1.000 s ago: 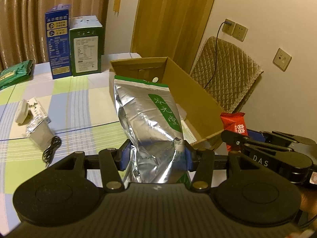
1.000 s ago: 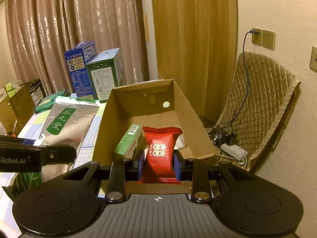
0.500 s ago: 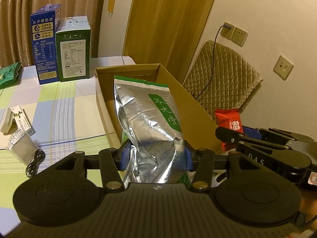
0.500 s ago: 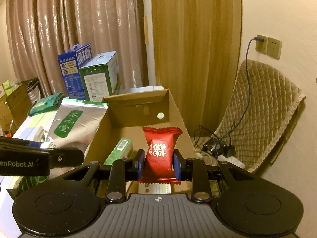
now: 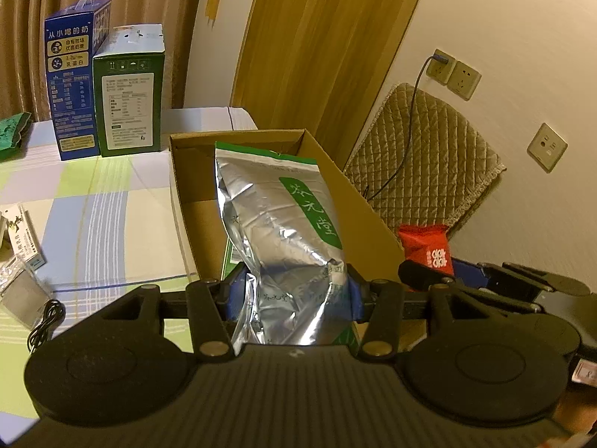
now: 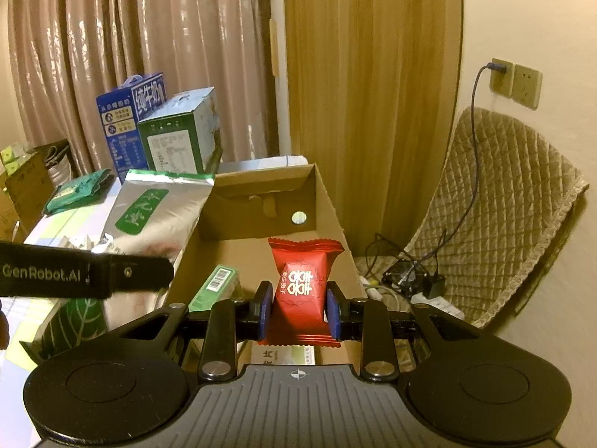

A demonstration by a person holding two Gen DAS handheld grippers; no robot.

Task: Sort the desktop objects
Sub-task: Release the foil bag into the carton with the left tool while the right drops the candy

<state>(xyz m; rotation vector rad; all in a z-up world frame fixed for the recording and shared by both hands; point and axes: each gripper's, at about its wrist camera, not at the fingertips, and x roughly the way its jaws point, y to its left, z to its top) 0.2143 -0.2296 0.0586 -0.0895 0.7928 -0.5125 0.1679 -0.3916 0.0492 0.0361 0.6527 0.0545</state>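
Silver foil pouch (image 5: 283,224) clamped in the left gripper (image 5: 291,295), red candy packet (image 6: 300,280) pinched in the right gripper (image 6: 298,311), both poised over the cardboard box (image 6: 328,201). Delivery step; next, lower and release inside.

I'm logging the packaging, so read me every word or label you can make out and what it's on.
"GenRobot.AI": side of the left tool.
"从小喝的奶": blue milk carton.
"纯牛奶": same carton's side, right wrist view.
"囍囍": red candy packet.
Green label on the silver foil bag: brush script, not surely readable.
Green carton: print too small.
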